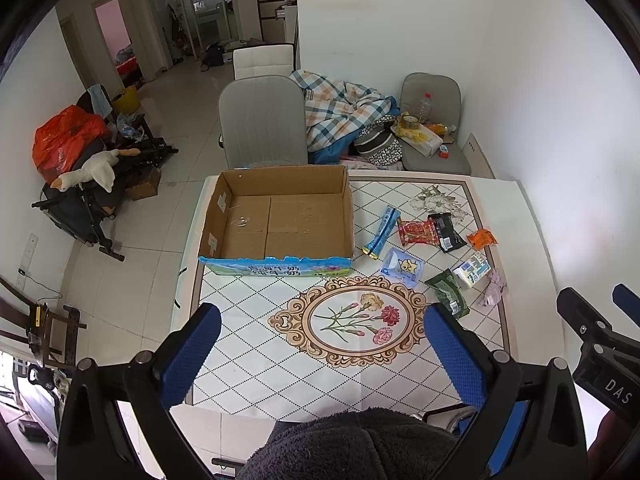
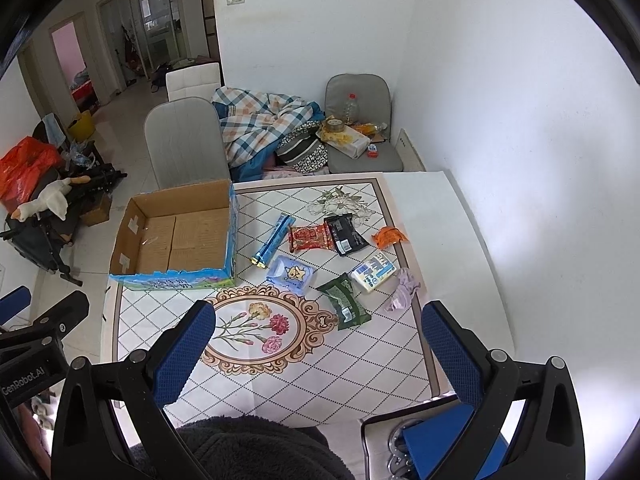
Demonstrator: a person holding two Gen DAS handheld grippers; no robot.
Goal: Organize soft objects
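Observation:
An empty cardboard box (image 1: 280, 216) (image 2: 180, 236) stands on the table's far left. Soft packets lie to its right: a blue tube (image 1: 381, 232) (image 2: 273, 240), a red packet (image 1: 418, 233) (image 2: 310, 238), a black packet (image 1: 447, 232) (image 2: 345, 234), an orange packet (image 1: 482, 238) (image 2: 389, 236), a blue tissue pack (image 1: 402, 268) (image 2: 292, 274), a green packet (image 1: 448, 292) (image 2: 345, 300), a white pack (image 1: 472, 270) (image 2: 374, 272) and a pink cloth (image 1: 493, 289) (image 2: 402, 290). My left gripper (image 1: 322, 344) and right gripper (image 2: 318, 344) are open and empty, high above the table's near edge.
The table (image 1: 256, 368) (image 2: 320, 372) has a floral cover. Grey chairs (image 1: 262, 120) (image 2: 186, 140) stand behind it, with a plaid blanket (image 1: 344, 108) and clutter. A white wall is on the right. A dark fleece garment (image 1: 352, 444) is below the grippers.

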